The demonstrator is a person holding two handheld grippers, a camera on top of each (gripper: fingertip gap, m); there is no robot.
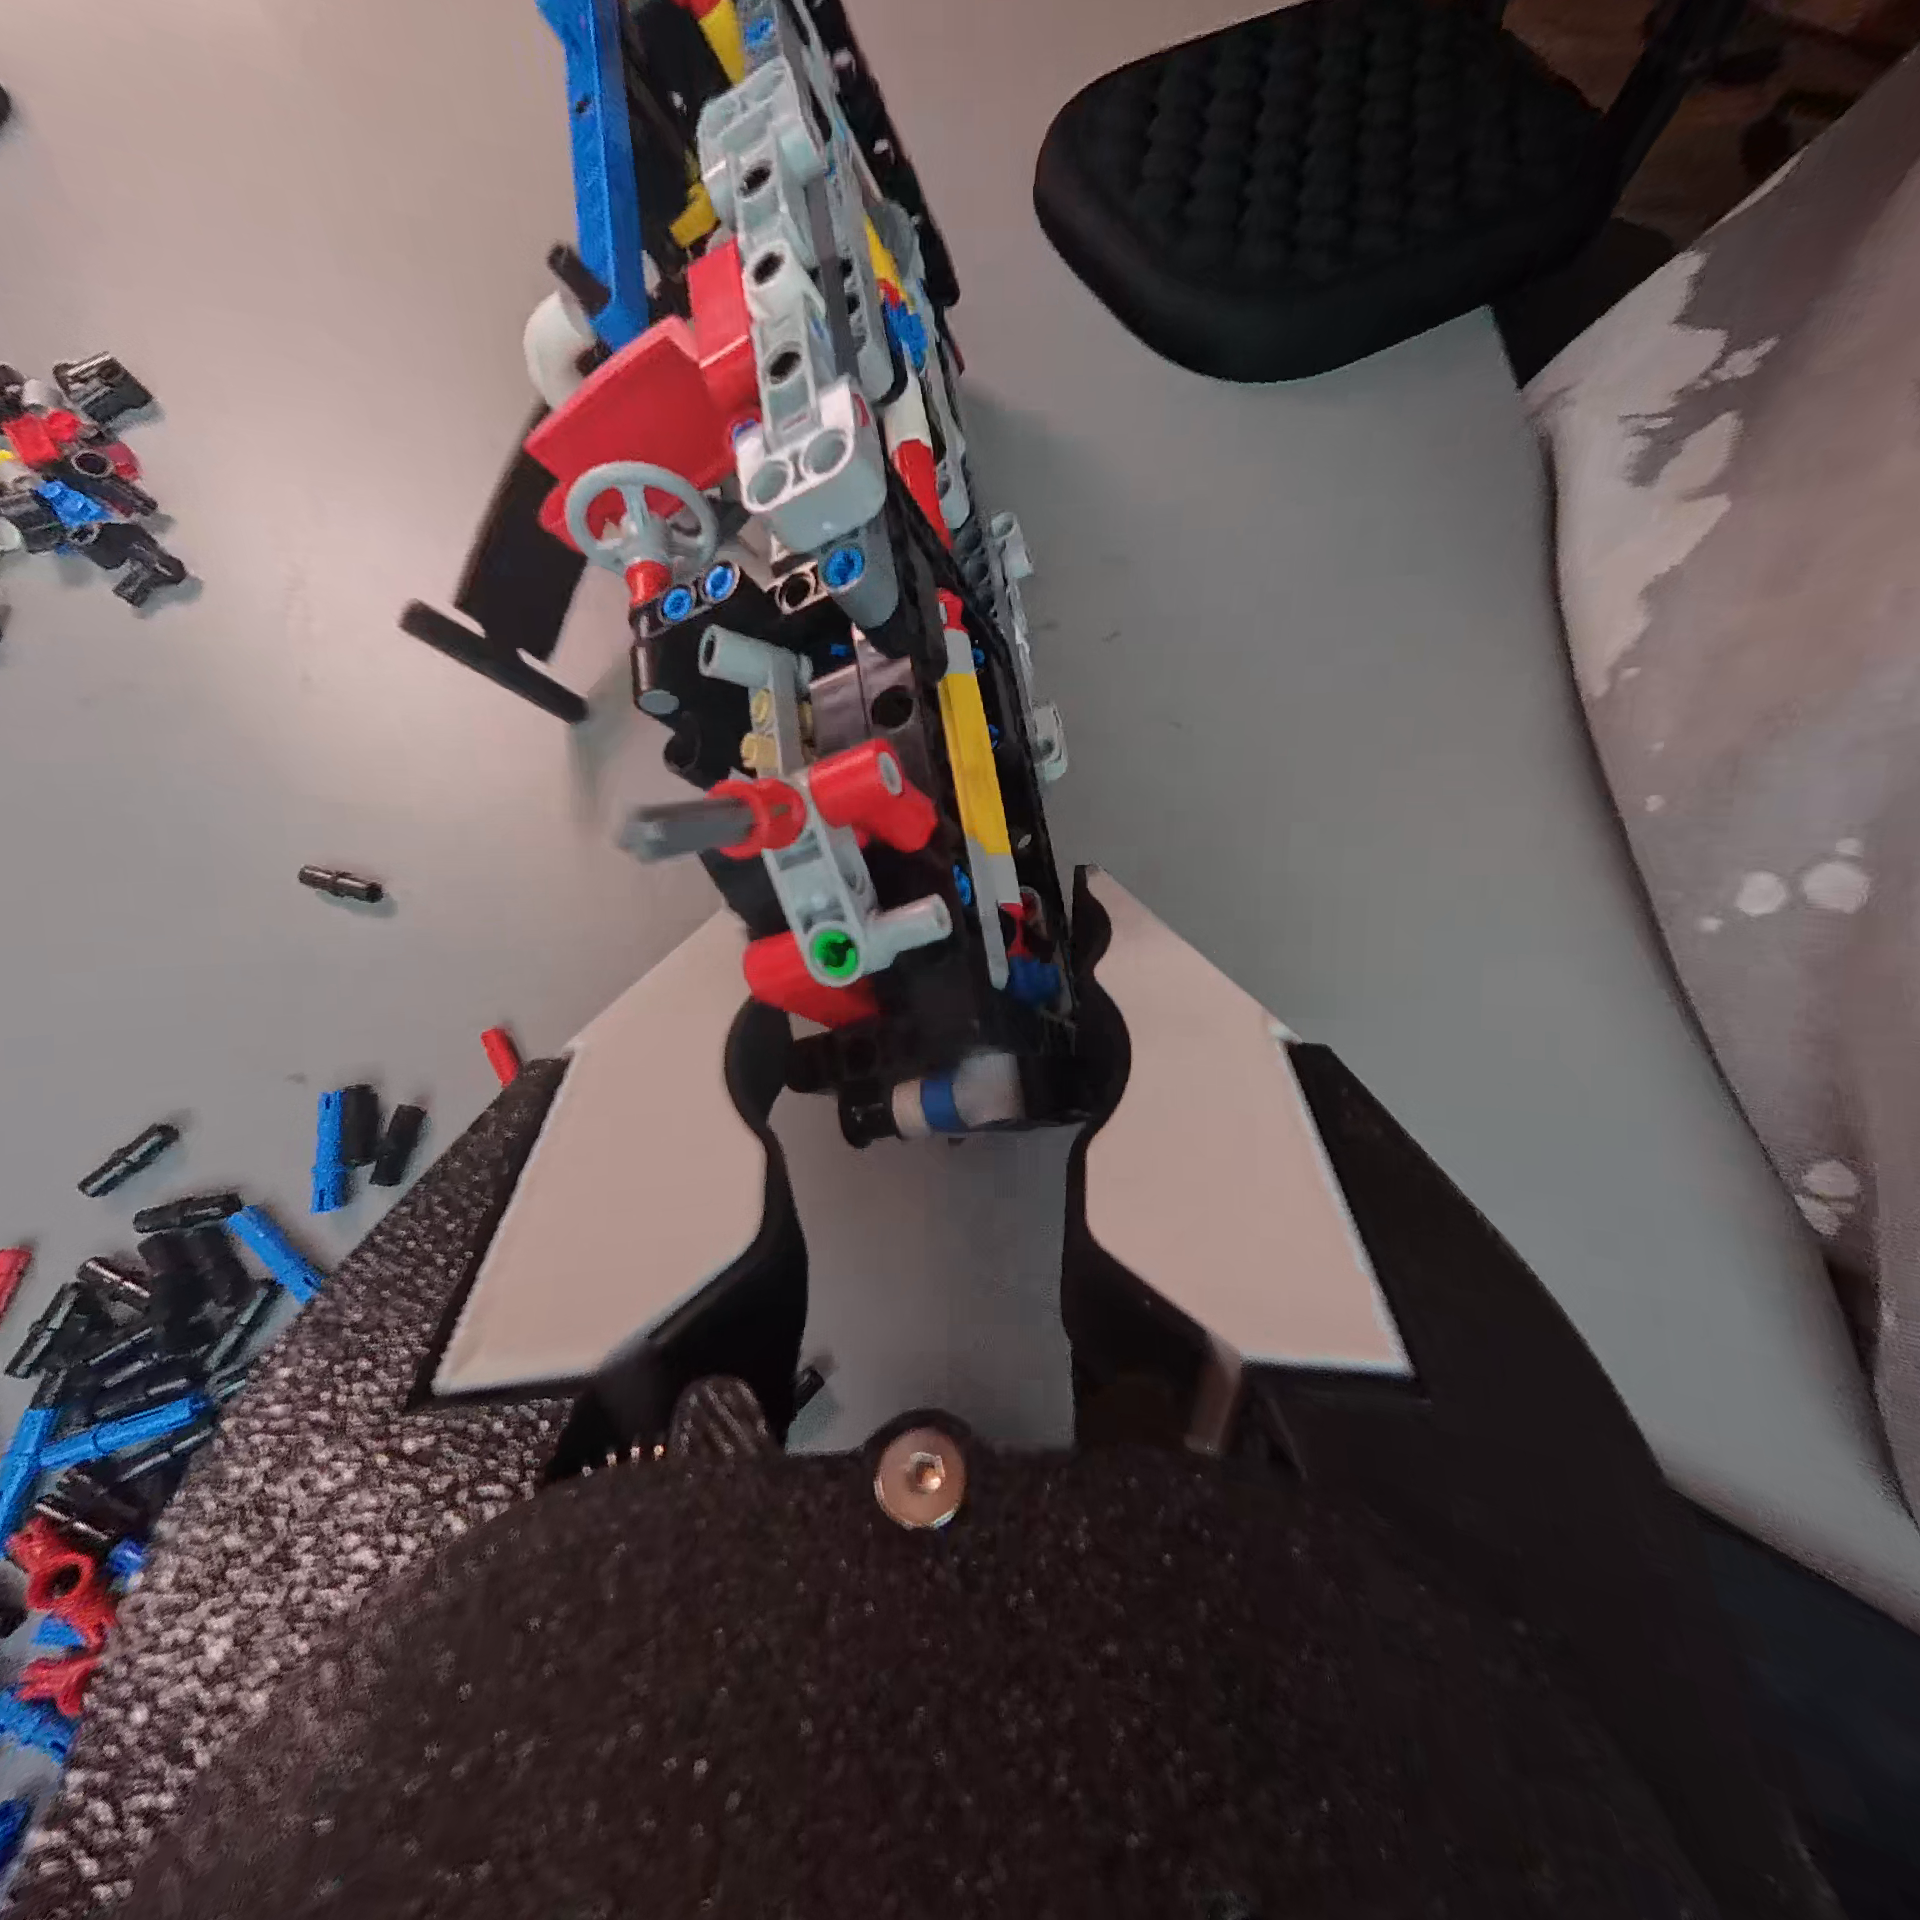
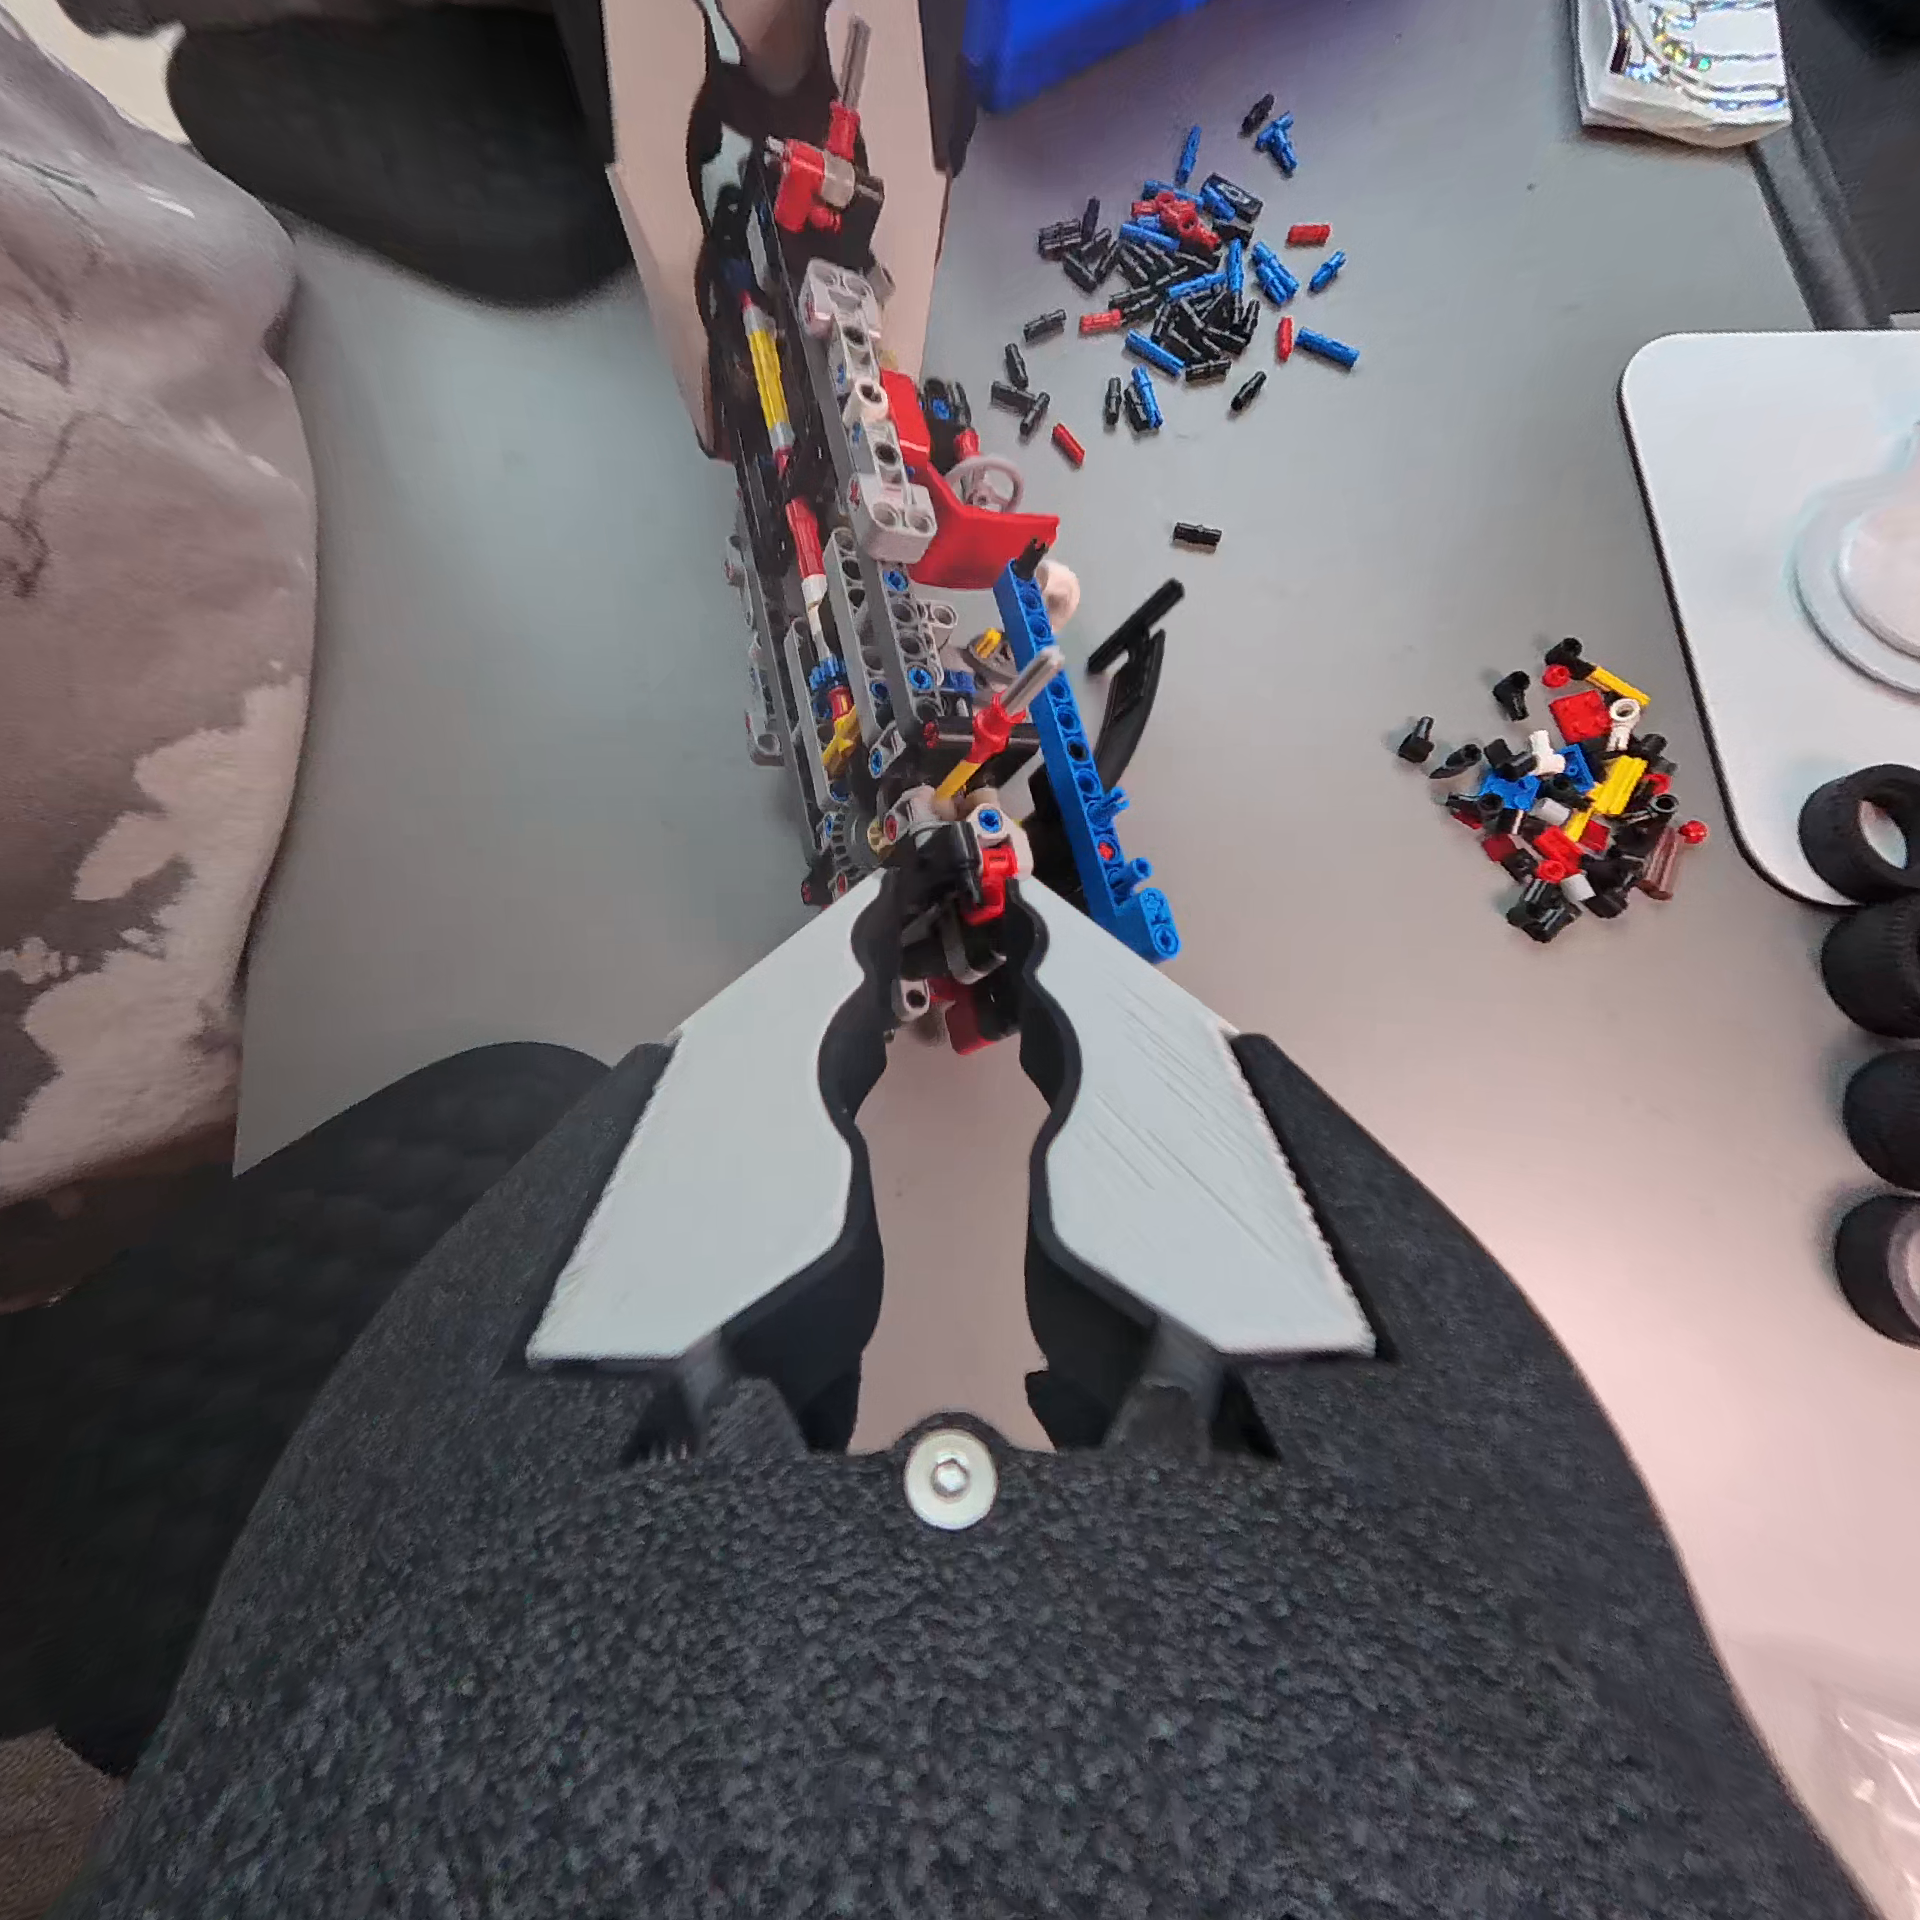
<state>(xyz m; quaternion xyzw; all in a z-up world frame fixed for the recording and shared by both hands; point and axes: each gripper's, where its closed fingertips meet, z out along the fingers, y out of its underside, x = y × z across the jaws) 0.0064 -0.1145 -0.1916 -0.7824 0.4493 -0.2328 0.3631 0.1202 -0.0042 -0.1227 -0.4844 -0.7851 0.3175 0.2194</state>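
Observation:
A long toy-brick vehicle frame (image 1: 831, 582), built of grey, black, red, blue and yellow beams with a red seat and a grey steering wheel (image 1: 641, 511), is held above a grey table between both grippers. My left gripper (image 1: 920, 997) is shut on its near end in the left wrist view. My right gripper (image 2: 951, 935) is shut on the opposite end (image 2: 951, 883) of the frame. The left gripper also shows in the right wrist view (image 2: 790, 156), at the far end of the frame.
Piles of small black, blue and red pins (image 2: 1184, 275) and mixed small parts (image 2: 1558, 790) lie on the table (image 2: 1351, 1039). Black tyres (image 2: 1870, 831) and a white tray (image 2: 1766, 540) stand at the right. A black chair seat (image 1: 1320, 177) and a grey cloth (image 1: 1745, 727) lie past the table edge.

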